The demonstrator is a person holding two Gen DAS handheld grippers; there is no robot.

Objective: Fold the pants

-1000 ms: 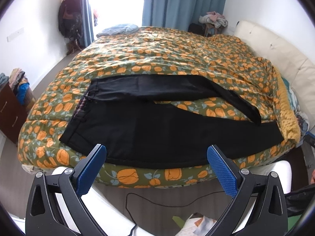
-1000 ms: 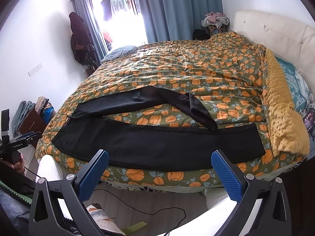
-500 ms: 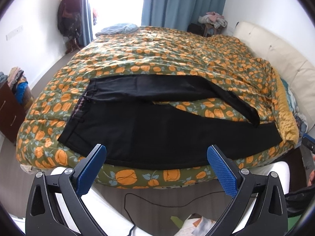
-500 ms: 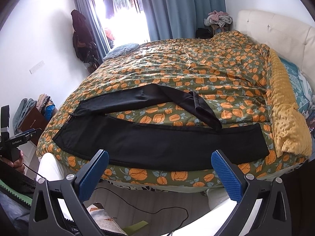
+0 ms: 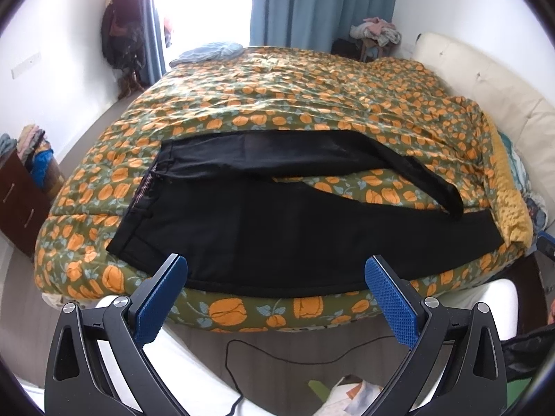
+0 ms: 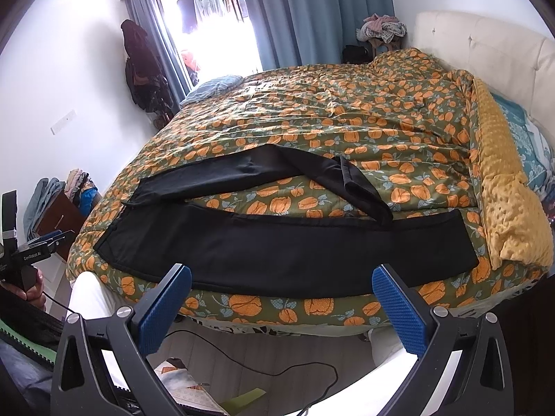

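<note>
1. We are holding the left gripper (image 5: 275,298) off the near edge of the bed (image 5: 312,111), its blue pads spread wide apart and gripping nothing.
2. We are holding the right gripper (image 6: 282,306) the same way, jaws wide and empty, near the bed's near edge.
3. The black pants (image 5: 263,232) are lying along the near side of the orange-flowered quilt (image 6: 347,114), waistband to the left, one leg stretching right along the edge.
4. The other leg (image 6: 263,173) is lying farther back, bending so its end rests on the near leg.
5. A yellow blanket (image 6: 503,208) is sitting at the right, just beside the pants' hem.
6. A black cable (image 5: 277,346) is trailing on the floor below.
</note>
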